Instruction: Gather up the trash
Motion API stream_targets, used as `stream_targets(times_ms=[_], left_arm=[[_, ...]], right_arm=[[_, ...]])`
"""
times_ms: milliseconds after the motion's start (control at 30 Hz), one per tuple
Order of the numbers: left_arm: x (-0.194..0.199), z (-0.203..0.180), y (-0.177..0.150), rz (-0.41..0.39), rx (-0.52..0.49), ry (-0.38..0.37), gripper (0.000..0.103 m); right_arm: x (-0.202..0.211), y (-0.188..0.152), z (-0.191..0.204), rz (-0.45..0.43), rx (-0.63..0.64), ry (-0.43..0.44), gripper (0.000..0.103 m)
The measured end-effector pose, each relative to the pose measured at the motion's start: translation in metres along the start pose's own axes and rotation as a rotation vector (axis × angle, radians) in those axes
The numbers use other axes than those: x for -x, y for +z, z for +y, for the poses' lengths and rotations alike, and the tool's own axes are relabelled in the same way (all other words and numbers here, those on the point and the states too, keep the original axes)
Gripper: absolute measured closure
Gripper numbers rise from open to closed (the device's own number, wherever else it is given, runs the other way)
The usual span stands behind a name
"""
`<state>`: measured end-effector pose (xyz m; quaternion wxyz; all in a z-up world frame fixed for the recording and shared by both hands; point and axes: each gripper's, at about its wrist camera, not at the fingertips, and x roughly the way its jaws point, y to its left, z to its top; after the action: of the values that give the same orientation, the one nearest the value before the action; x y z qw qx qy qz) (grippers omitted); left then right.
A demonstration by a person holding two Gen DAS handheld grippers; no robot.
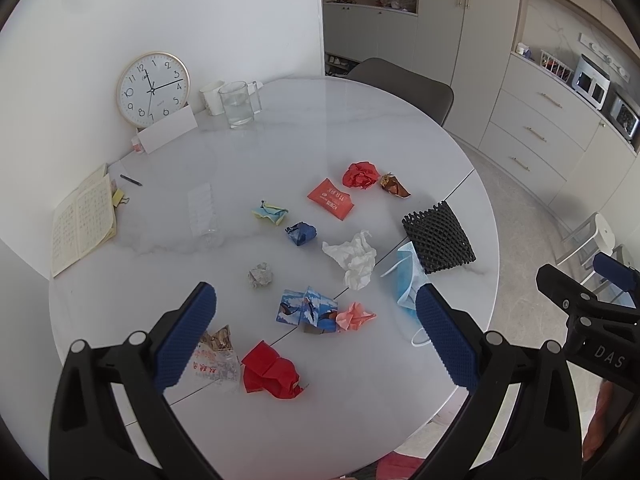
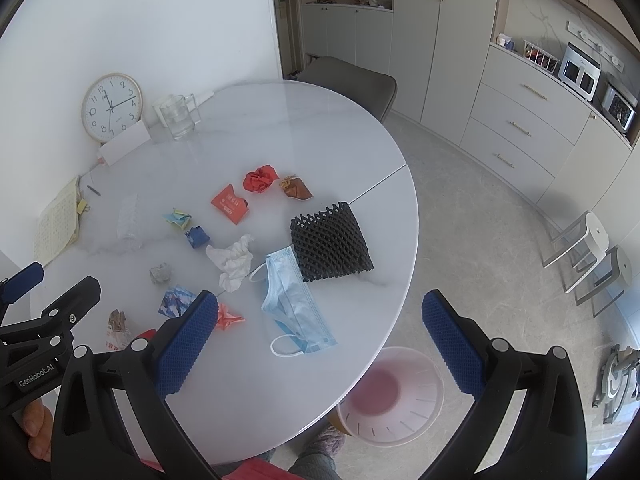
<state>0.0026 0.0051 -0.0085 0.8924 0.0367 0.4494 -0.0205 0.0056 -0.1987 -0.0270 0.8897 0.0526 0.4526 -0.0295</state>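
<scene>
Trash lies scattered on a round white table [image 1: 280, 120]: a blue face mask [image 2: 294, 304], a black foam net [image 2: 330, 242], a white crumpled tissue [image 1: 354, 258], red crumpled paper [image 1: 272, 372], a pink scrap [image 1: 354, 316], a blue printed wrapper [image 1: 306, 308], a blue ball [image 1: 301, 233], an orange packet [image 1: 331, 199] and more. A pink waste bin [image 2: 390, 396] stands on the floor beside the table. My left gripper [image 1: 316, 328] is open and empty above the near trash. My right gripper [image 2: 320, 332] is open and empty above the mask and table edge.
A clock [image 1: 153, 88], a glass jug [image 1: 239, 103], a cup [image 1: 211, 98], an open notebook [image 1: 82, 220] and a pen [image 1: 131, 180] sit at the table's far left. A grey chair [image 1: 404, 84] stands behind. Cabinets line the right wall. Stools [image 2: 592, 248] stand on the floor.
</scene>
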Motion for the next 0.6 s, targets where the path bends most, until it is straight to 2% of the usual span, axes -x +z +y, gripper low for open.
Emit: stream_targets(times_ms=[600], left_arm=[[0.0016,-0.001,-0.0019,0.001,0.0,-0.002,0.008]], right_arm=[[0.0005,-0.0007,-0.0006,0.001,0.0,-0.001,0.002]])
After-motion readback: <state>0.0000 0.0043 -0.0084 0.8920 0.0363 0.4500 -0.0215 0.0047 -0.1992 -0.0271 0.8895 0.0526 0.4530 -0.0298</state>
